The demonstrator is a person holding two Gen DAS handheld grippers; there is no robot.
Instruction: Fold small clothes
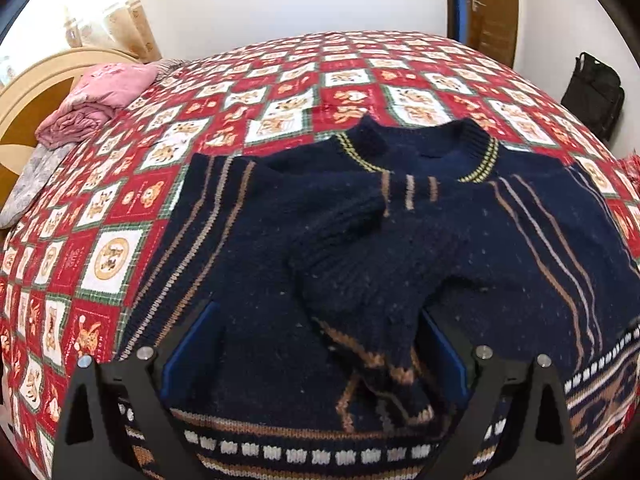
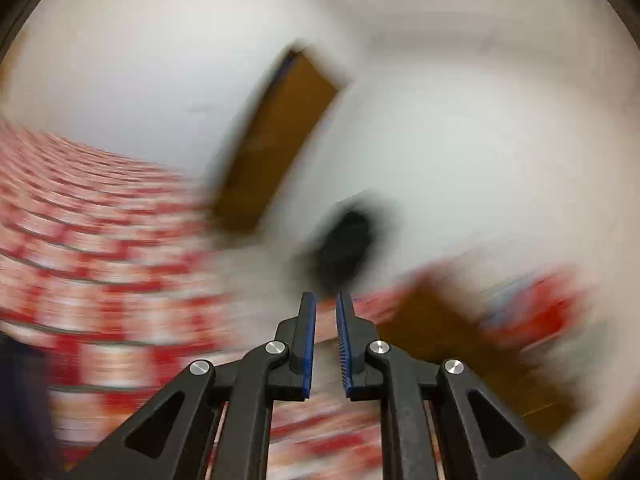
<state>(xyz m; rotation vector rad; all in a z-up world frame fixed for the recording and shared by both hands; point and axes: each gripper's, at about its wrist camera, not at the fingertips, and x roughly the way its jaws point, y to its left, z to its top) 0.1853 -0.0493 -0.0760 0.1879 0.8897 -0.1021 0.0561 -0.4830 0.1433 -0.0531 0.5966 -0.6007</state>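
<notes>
Sweater (image 1: 400, 240), navy knit, lies flat on the bed (image 1: 240, 92), collar away from the left gripper (image 1: 316, 344), hem nearest, one sleeve folded across the chest. Left gripper hovers spread wide over the sleeve cuff, gripping nothing. Right wrist view: heavily blurred; right gripper (image 2: 326, 340) nearly closed, empty, aimed off the sweater, so left is nearer.

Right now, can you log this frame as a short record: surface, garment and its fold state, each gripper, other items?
surface: red checked bedspread with bear pictures
garment: navy knitted sweater with tan stripes, lying flat, one sleeve folded across the chest
left gripper: open, fingers straddling the sleeve cuff
right gripper: narrowly open, empty, raised off the bed; view motion-blurred
other items: pink folded clothes, black bag, brown wooden door
</notes>
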